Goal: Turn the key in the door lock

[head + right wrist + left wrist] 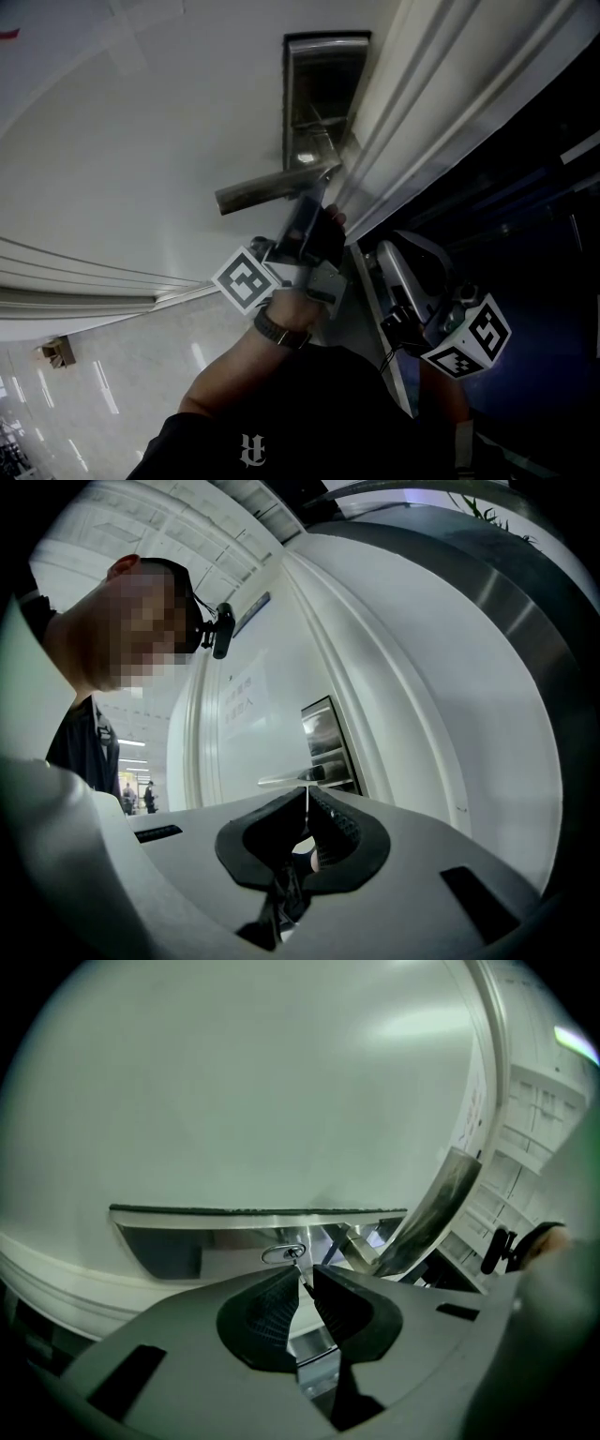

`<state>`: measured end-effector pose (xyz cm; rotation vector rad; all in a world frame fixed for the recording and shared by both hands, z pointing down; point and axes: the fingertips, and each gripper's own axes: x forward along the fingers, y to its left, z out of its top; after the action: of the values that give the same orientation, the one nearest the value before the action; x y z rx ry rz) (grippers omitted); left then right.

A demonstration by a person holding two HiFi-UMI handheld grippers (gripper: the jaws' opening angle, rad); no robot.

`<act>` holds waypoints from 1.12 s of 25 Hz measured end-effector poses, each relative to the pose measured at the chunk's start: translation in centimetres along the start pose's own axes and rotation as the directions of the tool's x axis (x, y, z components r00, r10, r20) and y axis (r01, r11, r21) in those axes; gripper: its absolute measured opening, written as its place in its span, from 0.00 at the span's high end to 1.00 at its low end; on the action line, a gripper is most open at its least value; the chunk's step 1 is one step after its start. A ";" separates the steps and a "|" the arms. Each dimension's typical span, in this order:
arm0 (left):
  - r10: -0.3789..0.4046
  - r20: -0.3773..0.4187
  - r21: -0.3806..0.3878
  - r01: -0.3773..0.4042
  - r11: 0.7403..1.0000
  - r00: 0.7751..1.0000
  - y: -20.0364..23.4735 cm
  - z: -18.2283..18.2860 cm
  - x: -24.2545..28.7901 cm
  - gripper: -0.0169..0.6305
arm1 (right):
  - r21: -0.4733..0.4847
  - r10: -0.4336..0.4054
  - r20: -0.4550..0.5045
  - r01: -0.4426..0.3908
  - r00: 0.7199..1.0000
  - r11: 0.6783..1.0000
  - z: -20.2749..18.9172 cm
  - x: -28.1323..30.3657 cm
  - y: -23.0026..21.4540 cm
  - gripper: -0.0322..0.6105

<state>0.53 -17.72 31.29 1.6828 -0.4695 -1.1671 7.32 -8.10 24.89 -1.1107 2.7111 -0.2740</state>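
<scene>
Brushed-steel lock plate sits on the white door, with its lever handle sticking out to the left. Just under that handle the left gripper is raised to the plate, its jaws pinching the thin key that stands in the oval keyhole. The right gripper hangs by the door's edge, well apart from the lock, jaws pressed together on nothing.
</scene>
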 end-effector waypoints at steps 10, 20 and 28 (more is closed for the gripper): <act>0.248 -0.130 0.315 -0.197 0.928 0.960 -0.2 -0.2 0.2 0.89 | 0.008 0.045 0.021 -0.045 0.999 0.999 0.3 0.3 0.7 0.92; 0.434 -0.115 0.654 -0.261 0.710 0.893 -0.2 -0.2 0.2 0.89 | 0.028 0.103 0.059 -0.105 0.993 0.994 0.5 0.1 1.2 0.92; 0.538 -0.043 0.923 -0.173 0.345 0.842 -0.6 -0.8 0.4 0.89 | 0.042 0.122 0.084 -0.125 0.989 0.991 0.8 -0.5 1.1 0.92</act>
<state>1.27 -17.36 30.64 2.4401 -1.3560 -0.1520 7.12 -7.11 23.94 -0.9164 2.6737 -0.2659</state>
